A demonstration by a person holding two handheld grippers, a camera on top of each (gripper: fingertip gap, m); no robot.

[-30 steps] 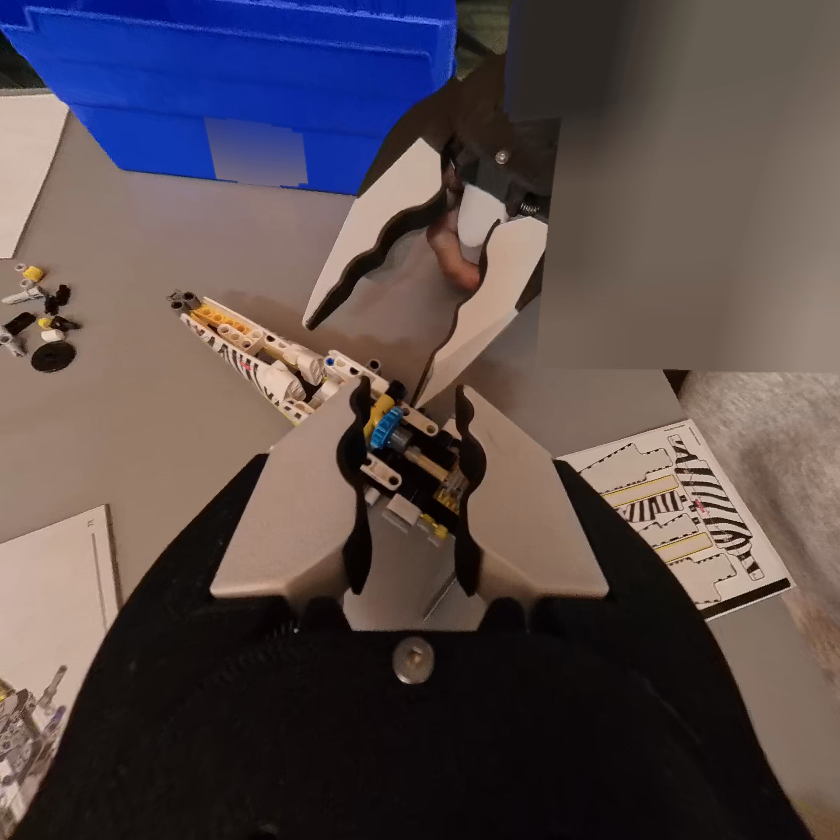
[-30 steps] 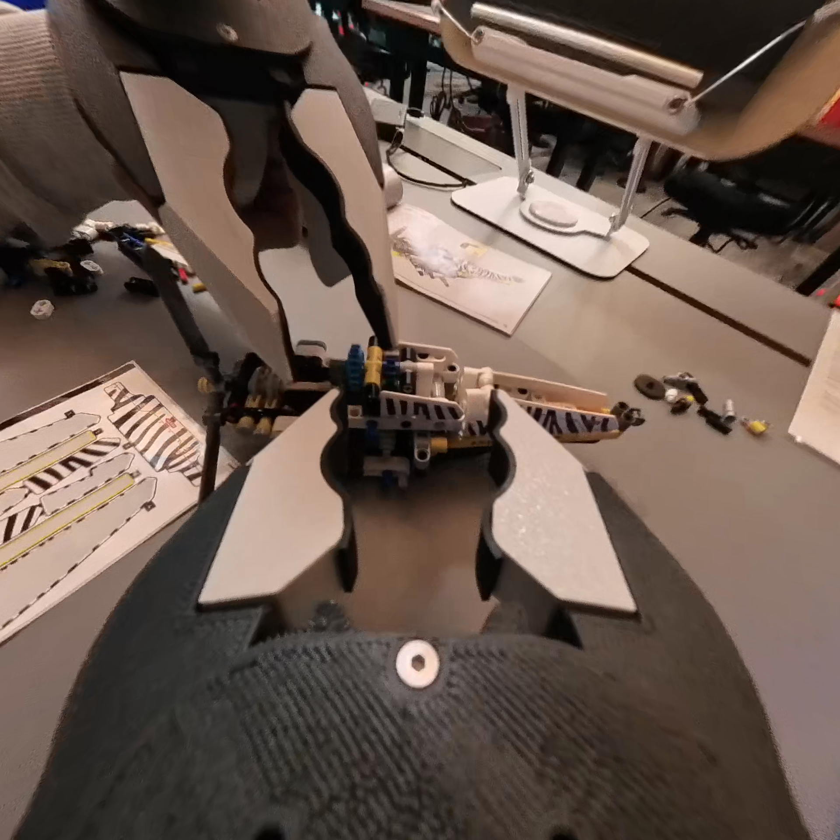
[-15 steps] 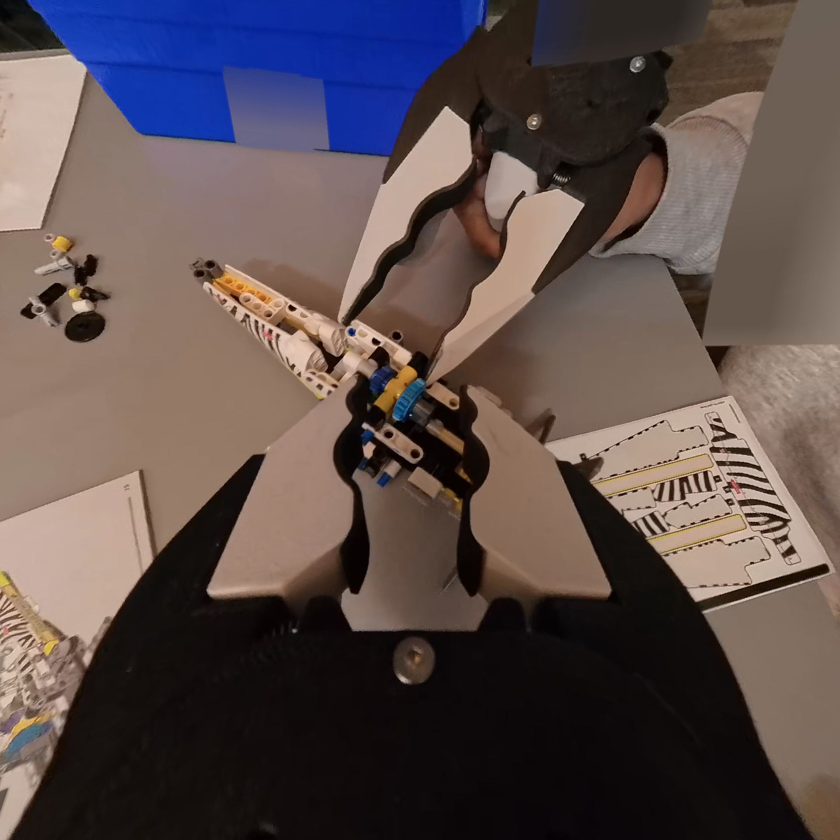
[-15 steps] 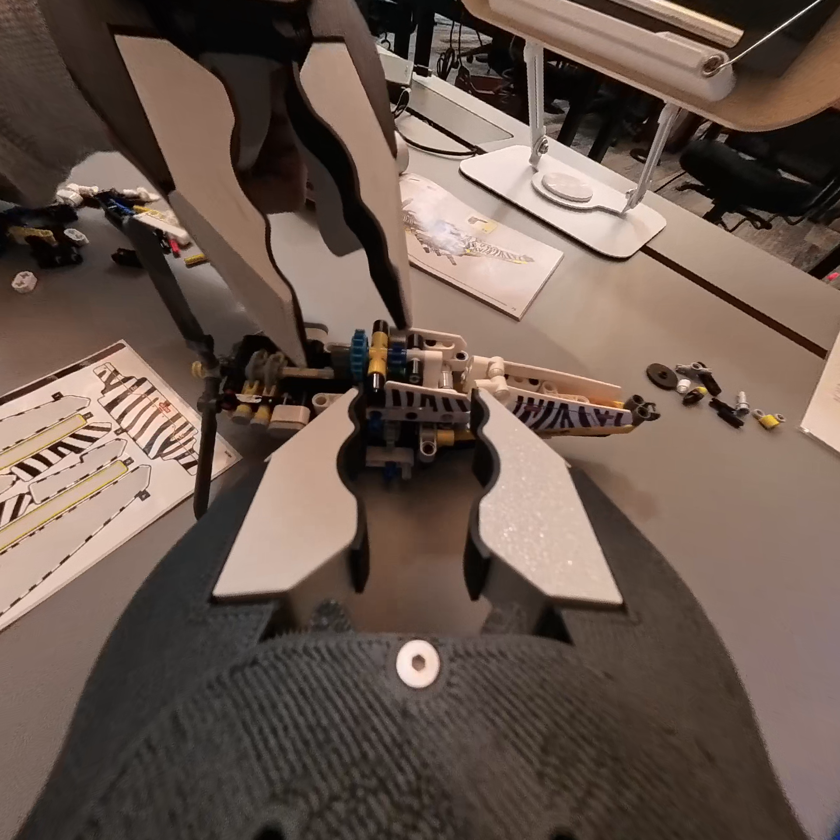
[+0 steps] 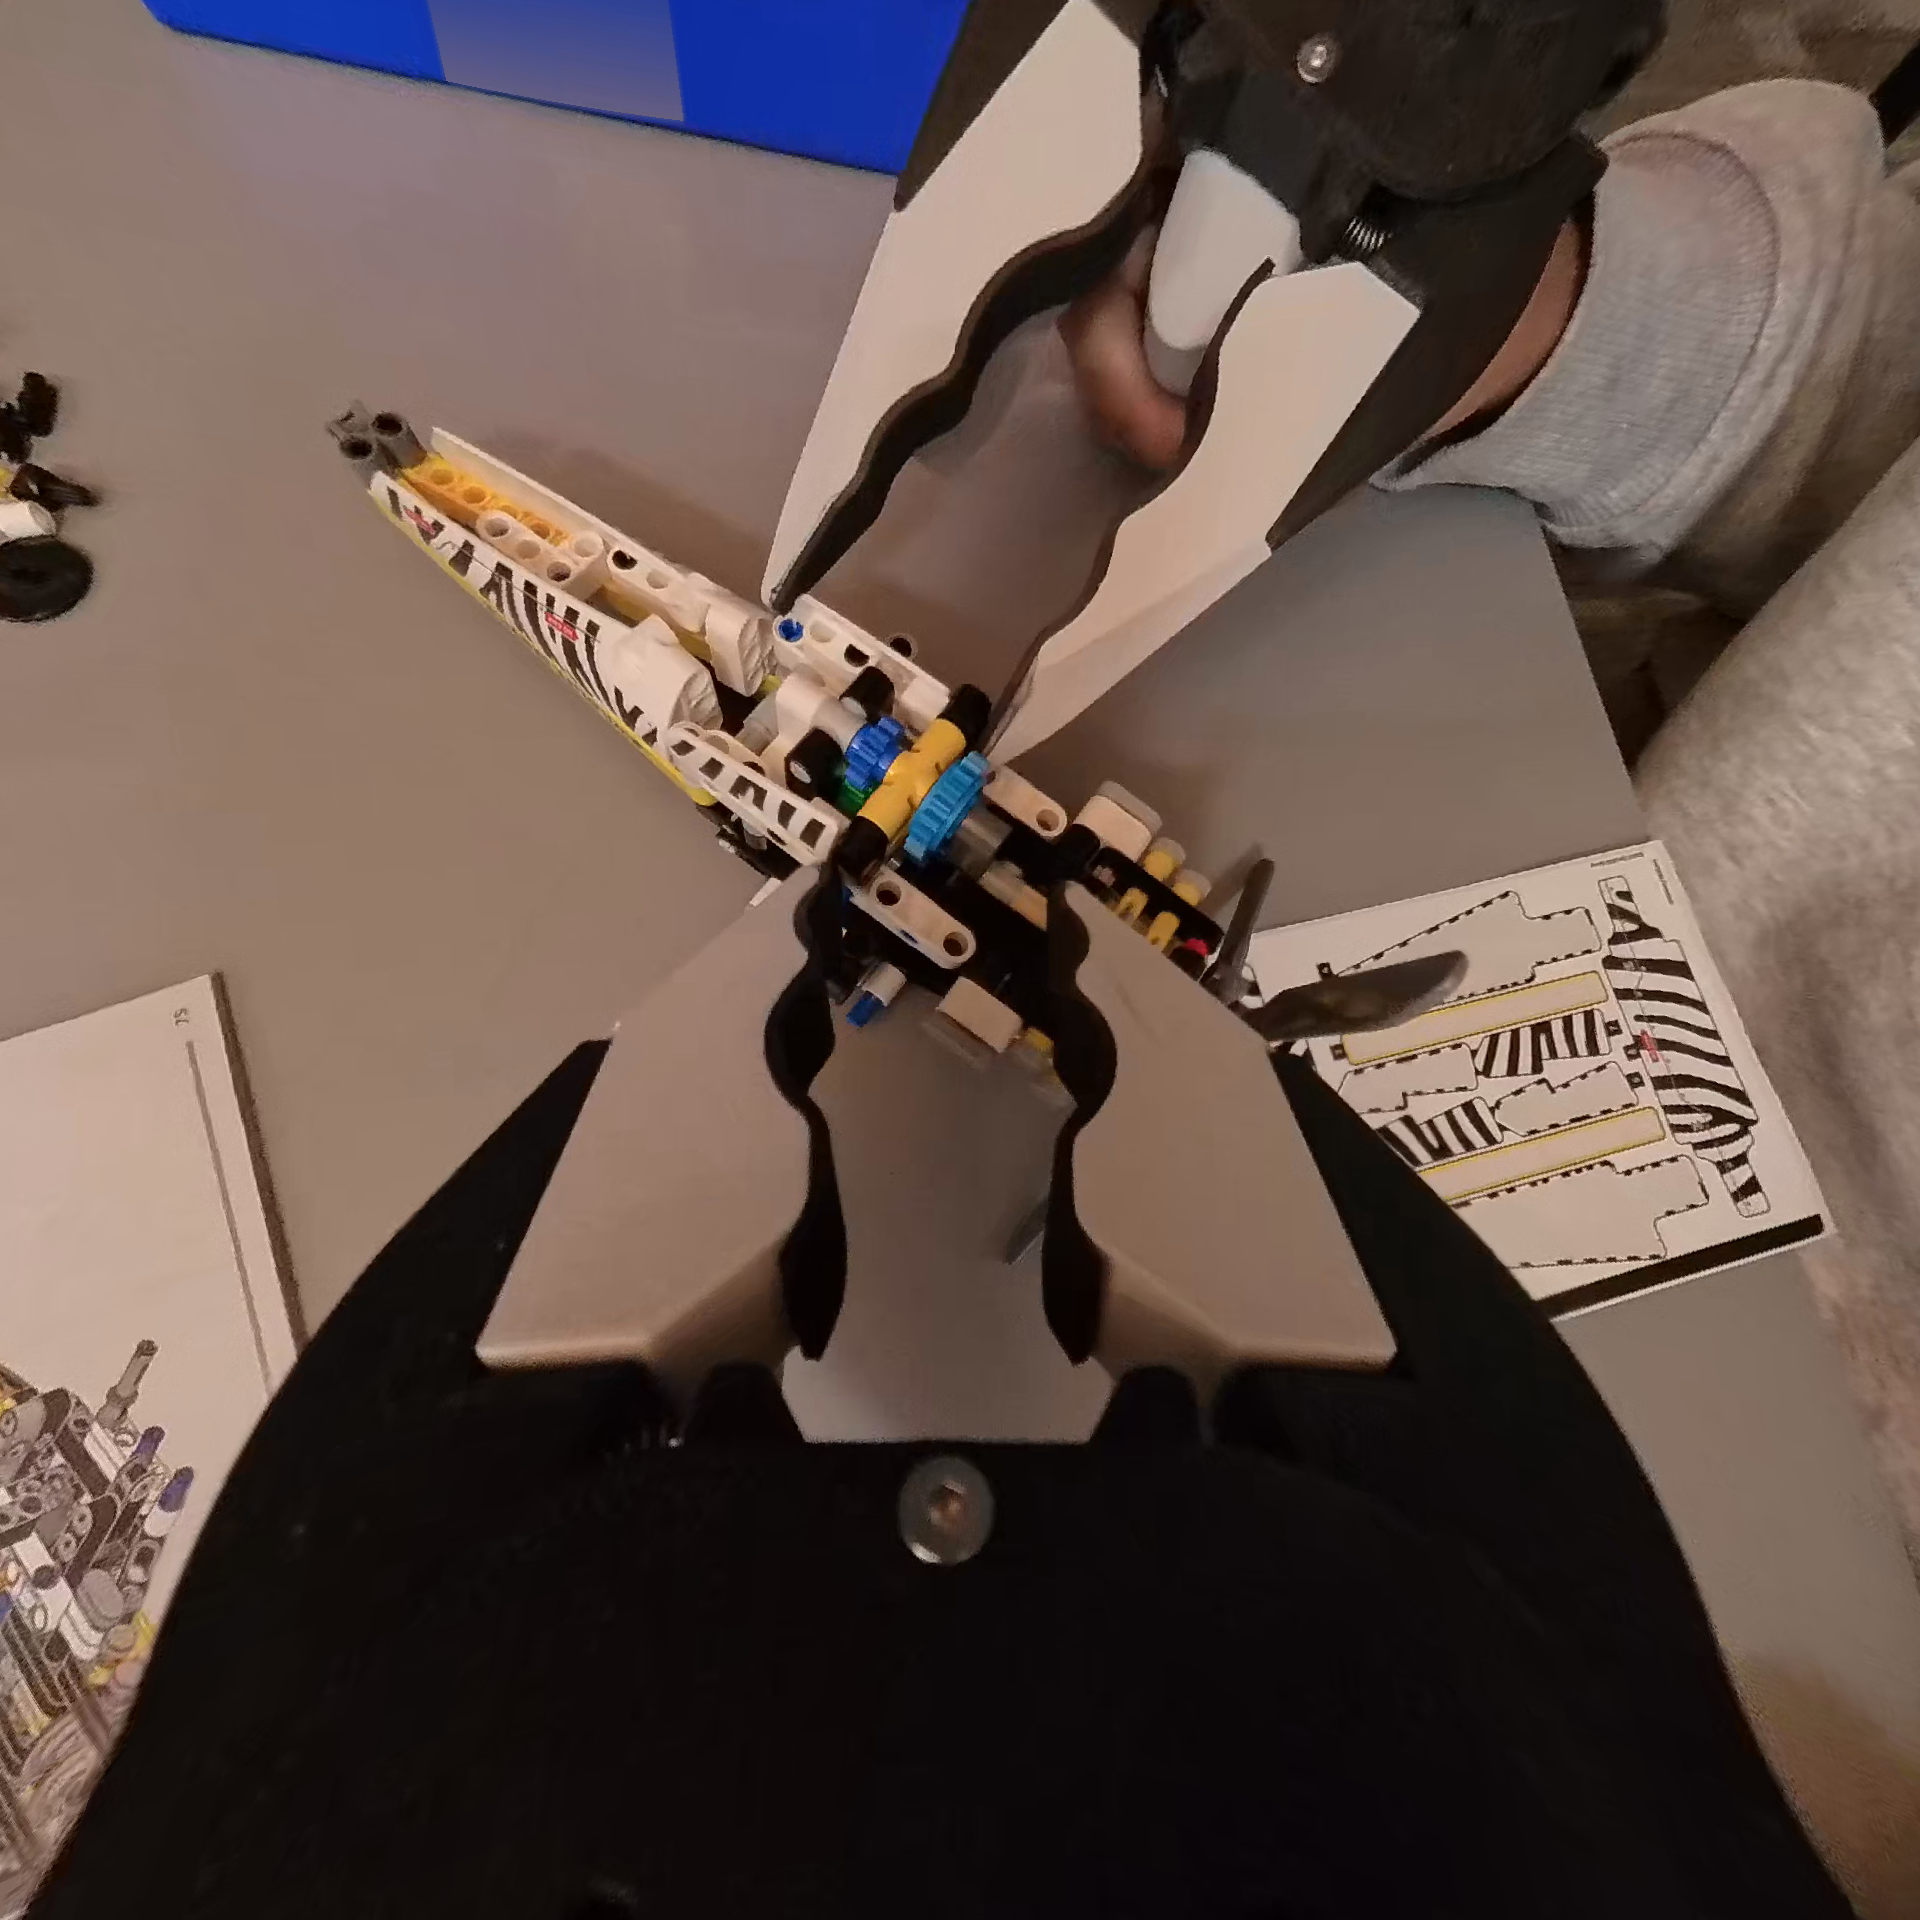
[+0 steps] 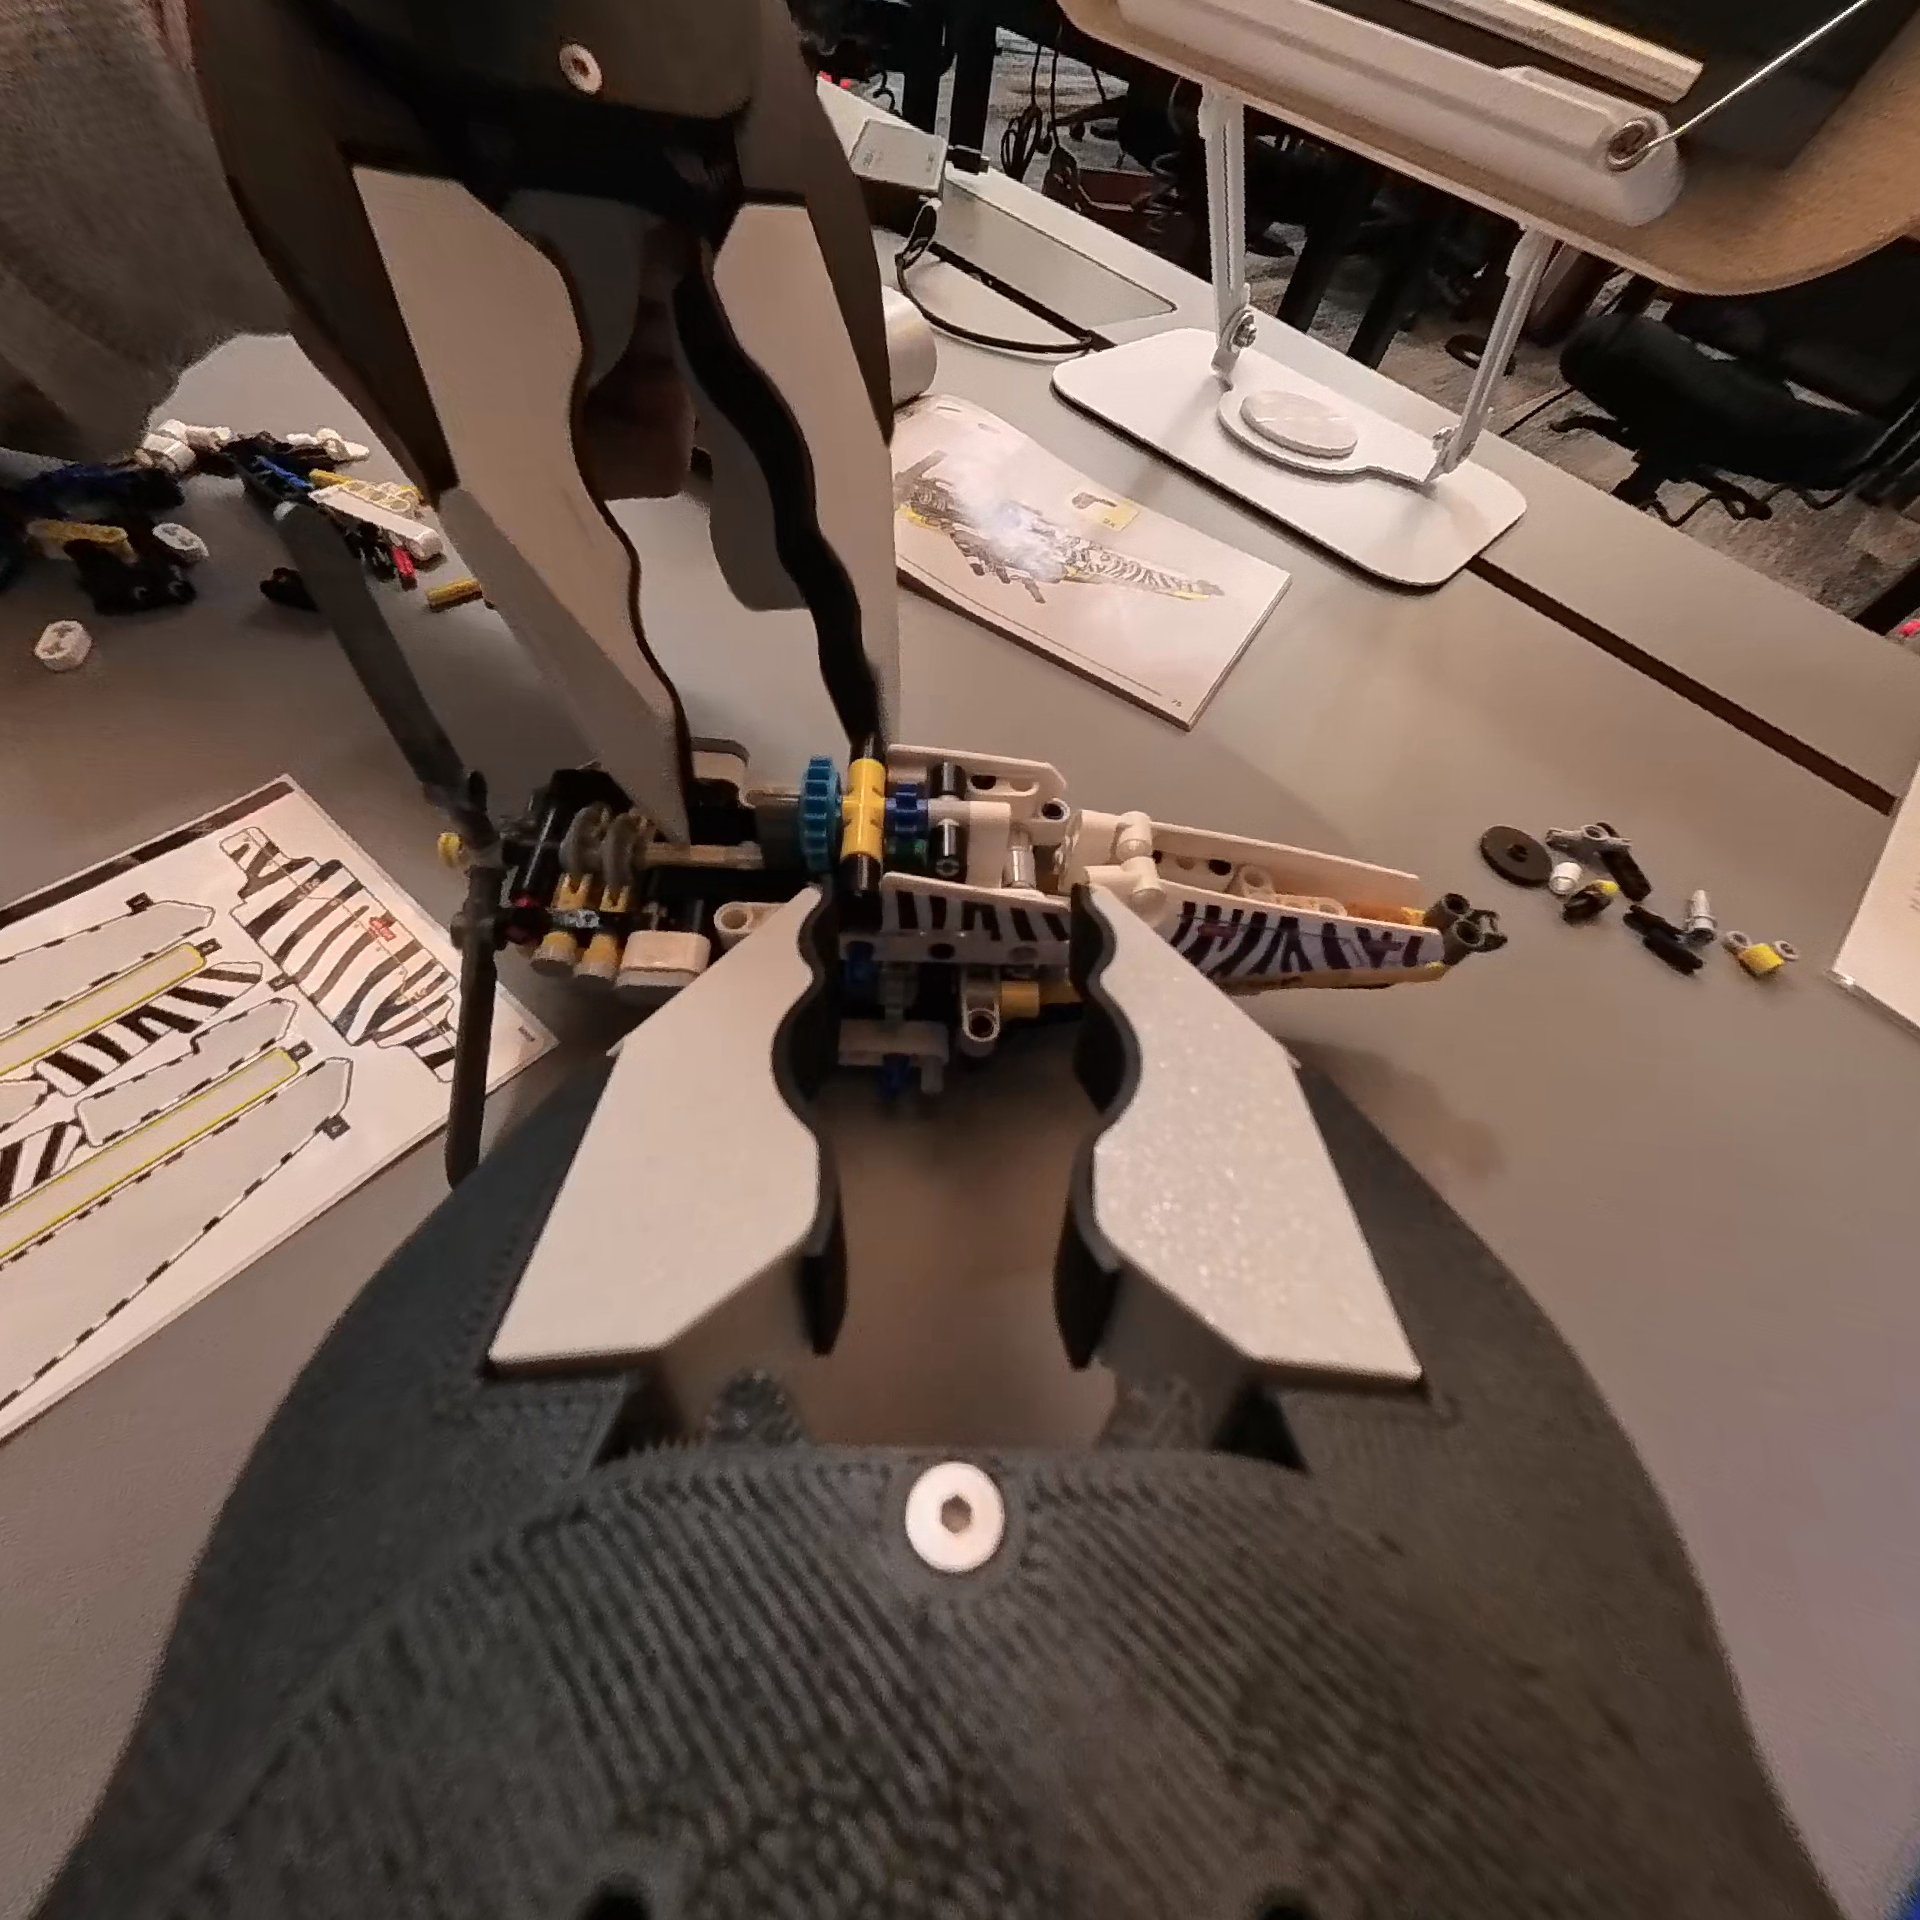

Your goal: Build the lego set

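Observation:
A partly built lego model (image 5: 644, 644) has a white zebra-striped tail, blue gears, a black engine block and a grey propeller (image 5: 1351, 997). My left gripper (image 5: 935, 914) is shut on the black engine section. My right gripper (image 6: 951, 914) is shut on the striped mid-section of the model (image 6: 1039, 831). The two grippers face each other across the model. The right gripper also shows in the left wrist view (image 5: 888, 665), coming from above. The left gripper shows in the right wrist view (image 6: 774, 790) beside the blue gear.
A zebra sticker sheet (image 5: 1538, 1091) lies by the table's right edge. An instruction booklet (image 5: 104, 1351) lies near left, and a blue bin (image 5: 520, 52) stands behind. Small loose parts (image 6: 1621, 883) lie right of the tail. A parts pile (image 6: 125, 530) and stand base (image 6: 1288, 457) are farther off. Across from one pair of fingers to the other is roughly 4 centimetres.
My right gripper's fingers have closed in on the striped mid-section. Both grippers and the model have shifted slightly; the left gripper's grip is unchanged.

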